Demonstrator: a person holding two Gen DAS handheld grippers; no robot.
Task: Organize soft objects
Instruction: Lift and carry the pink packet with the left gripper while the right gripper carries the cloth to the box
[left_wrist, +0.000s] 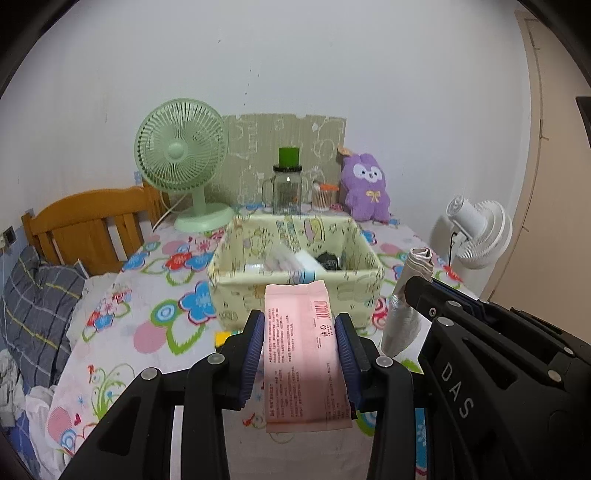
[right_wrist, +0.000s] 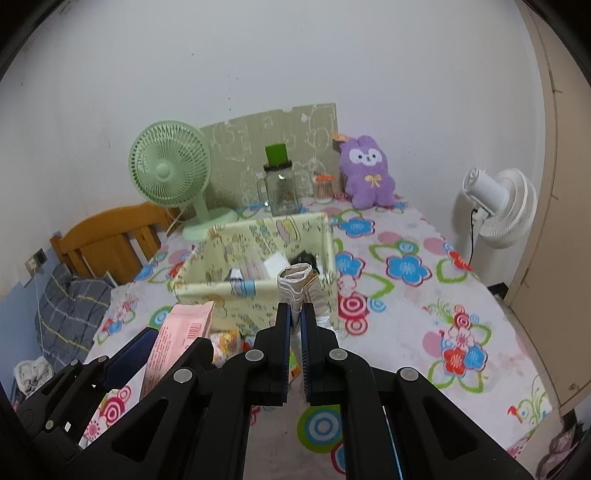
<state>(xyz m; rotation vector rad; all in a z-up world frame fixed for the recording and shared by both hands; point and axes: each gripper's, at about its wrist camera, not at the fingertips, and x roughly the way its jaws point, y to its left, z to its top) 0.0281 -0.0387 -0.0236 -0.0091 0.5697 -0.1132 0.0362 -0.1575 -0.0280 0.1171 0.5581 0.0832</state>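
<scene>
My left gripper (left_wrist: 301, 325) is shut on a flat pink packet (left_wrist: 304, 354) with a red barcode, held above the table just in front of the pale yellow fabric box (left_wrist: 295, 291). My right gripper (right_wrist: 295, 314) is shut on a rolled silver-white soft bundle (right_wrist: 297, 286) held upright near the box's front right corner; it also shows in the left wrist view (left_wrist: 410, 295). The box (right_wrist: 258, 288) holds several small items. The pink packet shows at left in the right wrist view (right_wrist: 177, 343). A purple plush toy (left_wrist: 365, 188) sits at the back.
A floral cloth (right_wrist: 424, 332) covers the table. A green fan (left_wrist: 181, 162), a glass jar with a green lid (left_wrist: 287, 184) and a small cup of sticks (left_wrist: 323, 197) stand behind the box. A white fan (right_wrist: 498, 206) stands right. A wooden bed frame (left_wrist: 92, 225) is left.
</scene>
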